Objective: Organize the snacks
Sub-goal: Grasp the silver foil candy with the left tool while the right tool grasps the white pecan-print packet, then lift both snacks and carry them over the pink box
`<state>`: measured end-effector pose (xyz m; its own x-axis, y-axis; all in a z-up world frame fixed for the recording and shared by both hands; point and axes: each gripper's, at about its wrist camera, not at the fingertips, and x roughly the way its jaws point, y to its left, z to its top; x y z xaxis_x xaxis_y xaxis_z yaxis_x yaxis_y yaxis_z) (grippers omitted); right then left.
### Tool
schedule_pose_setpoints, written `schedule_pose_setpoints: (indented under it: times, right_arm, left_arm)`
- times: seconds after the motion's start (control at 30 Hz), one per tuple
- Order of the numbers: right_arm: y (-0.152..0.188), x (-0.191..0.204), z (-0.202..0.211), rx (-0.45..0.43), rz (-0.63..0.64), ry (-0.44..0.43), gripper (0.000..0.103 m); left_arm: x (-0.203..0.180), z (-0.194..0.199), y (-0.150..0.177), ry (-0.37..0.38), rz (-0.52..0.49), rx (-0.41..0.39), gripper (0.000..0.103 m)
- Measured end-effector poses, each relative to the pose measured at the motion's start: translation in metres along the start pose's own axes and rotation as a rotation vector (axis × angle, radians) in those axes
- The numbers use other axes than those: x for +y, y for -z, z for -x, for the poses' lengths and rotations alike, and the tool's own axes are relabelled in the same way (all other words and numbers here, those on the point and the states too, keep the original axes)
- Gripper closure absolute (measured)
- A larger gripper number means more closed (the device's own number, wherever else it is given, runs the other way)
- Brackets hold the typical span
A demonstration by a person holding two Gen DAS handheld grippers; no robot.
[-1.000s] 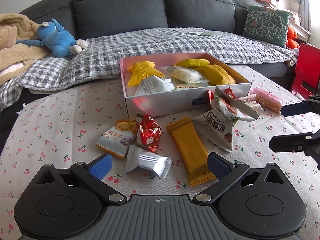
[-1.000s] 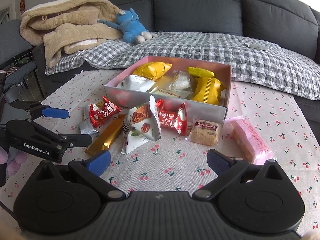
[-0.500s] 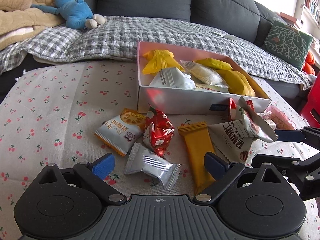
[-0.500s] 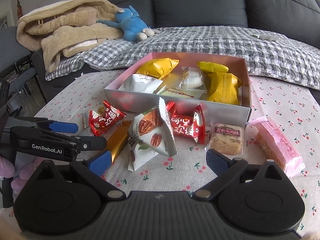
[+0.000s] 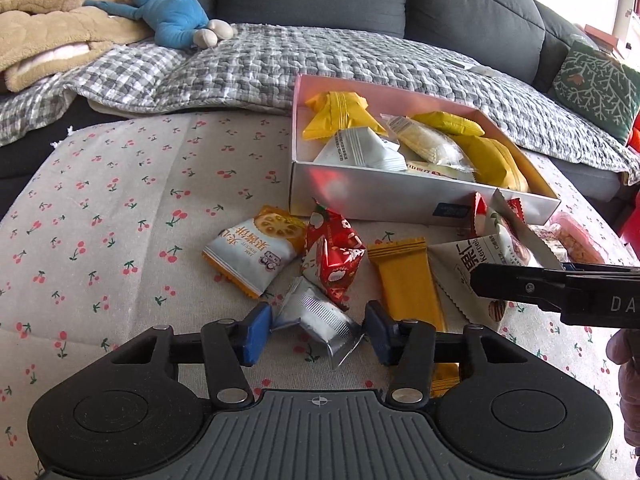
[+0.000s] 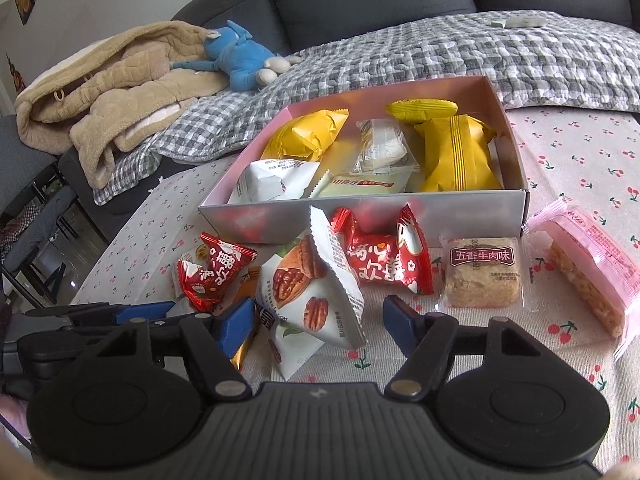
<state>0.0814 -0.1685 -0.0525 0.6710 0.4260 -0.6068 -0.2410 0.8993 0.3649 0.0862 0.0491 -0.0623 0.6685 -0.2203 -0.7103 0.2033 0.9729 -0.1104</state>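
Observation:
An open box (image 5: pixel 360 196) (image 6: pixel 360 216) with a pink inside holds several snack packets. Loose snacks lie on the cherry-print cloth in front of it. My left gripper (image 5: pixel 318 330) is open, its blue pads on either side of a silver foil packet (image 5: pixel 316 320), close to it but not gripping. My right gripper (image 6: pixel 320 322) is open around a white pecan packet (image 6: pixel 308 296); its arm also shows in the left wrist view (image 5: pixel 560 292). A red packet (image 5: pixel 334 260), an orange bar (image 5: pixel 408 284) and a white-and-orange biscuit packet (image 5: pixel 256 250) lie nearby.
A red candy packet (image 6: pixel 384 260), a meat-floss square (image 6: pixel 482 276) and a pink bar (image 6: pixel 588 276) lie right of the pecan packet. A grey sofa with a checked blanket (image 5: pixel 320 60), a blue plush toy (image 5: pixel 172 12) and a beige coat (image 6: pixel 112 92) stands behind the table.
Both grippers have moved forward and down to the snacks. The left jaws have narrowed around the silver packet. The right jaws now straddle the pecan packet.

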Motion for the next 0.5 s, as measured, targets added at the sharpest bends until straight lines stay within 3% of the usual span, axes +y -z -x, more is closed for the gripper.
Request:
schedule_pose_setpoints:
  times: [0.1,0.3,0.4,0.5]
  right_arm:
    - [-0.0006,0.0015,0.0,0.002,-0.001,-0.015,0.046]
    - [-0.0017,0.0019,-0.0002,0.001,0.012,-0.013,0.048]
    - [-0.0027,0.0021,0.0004,0.004,0.011,-0.009,0.057]
    - [-0.0029,0.0019,0.0037,0.0,-0.001,-0.014,0.059]
  left_arm:
    - [-0.0023,0.0006,0.0008,0.007,-0.006,0.001,0.061]
    - [-0.0051,0.0021,0.0014,0.034,-0.008,0.009,0.065]
    - [-0.005,0.003,0.0016,0.045,-0.005,0.013,0.066]
    - [-0.0051,0.0041,0.0008,0.054,-0.001,0.017,0.069]
